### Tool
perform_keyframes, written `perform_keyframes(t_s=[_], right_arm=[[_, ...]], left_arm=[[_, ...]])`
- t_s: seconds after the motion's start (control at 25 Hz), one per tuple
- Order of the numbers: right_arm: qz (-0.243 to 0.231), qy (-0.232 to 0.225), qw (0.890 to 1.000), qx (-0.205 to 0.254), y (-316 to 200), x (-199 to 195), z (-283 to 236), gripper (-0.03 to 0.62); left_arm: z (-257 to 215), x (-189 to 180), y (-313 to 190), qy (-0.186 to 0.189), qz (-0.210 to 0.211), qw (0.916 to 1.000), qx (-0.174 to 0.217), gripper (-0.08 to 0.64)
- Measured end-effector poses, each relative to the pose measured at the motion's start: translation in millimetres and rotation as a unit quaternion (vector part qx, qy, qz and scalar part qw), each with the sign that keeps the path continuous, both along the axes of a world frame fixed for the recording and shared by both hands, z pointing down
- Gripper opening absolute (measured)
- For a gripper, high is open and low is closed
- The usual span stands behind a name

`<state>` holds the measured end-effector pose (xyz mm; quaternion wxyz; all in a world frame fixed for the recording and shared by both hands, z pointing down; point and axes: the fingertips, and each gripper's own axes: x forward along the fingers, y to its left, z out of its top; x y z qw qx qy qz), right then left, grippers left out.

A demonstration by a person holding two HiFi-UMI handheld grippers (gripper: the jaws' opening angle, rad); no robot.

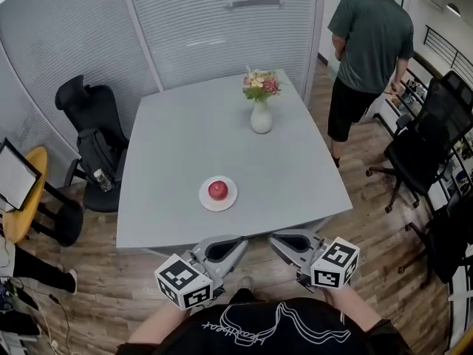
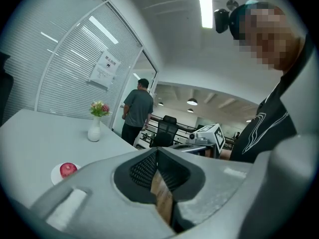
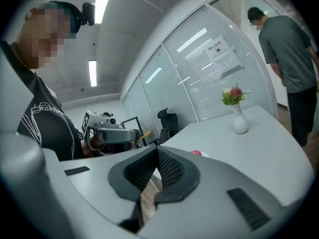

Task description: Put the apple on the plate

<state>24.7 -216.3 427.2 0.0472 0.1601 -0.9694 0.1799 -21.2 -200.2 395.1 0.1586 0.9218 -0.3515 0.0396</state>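
One red apple [image 1: 217, 190] sits on a small white plate [image 1: 205, 200] in the lower middle of the head view, near the front edge of the grey table [image 1: 185, 124]. Further up the frame stands a white vase [image 1: 261, 118] of flowers [image 1: 261, 84]. Below the table edge, at the bottom of the frame, the left gripper [image 1: 235, 244] and right gripper [image 1: 279, 241] hang side by side, well apart from the plate. Each has its jaws pressed together with nothing between them. A person [image 1: 369, 43] stands at the upper right, and a black office chair [image 1: 92, 117] stands at the left.
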Motion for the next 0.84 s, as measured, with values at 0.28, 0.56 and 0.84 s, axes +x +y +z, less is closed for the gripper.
perform_keyframes(t_s=[0.28,0.56,0.84], right_arm=[[0.005,-0.010,1.000,-0.005,6,7,0,0.008],[-0.001,-0.008,1.000,-0.009,13,1,3,0.009],[0.002,-0.006,1.000,-0.013,18,0,9,0.009]], left_arm=[[6,6,7,-0.020,-0.010,0.9998,-0.002,0.014],[10,0,11,-0.027,-0.017,0.9995,-0.005,0.014],[20,-1,17,-0.039,-0.016,0.9991,-0.006,0.014]])
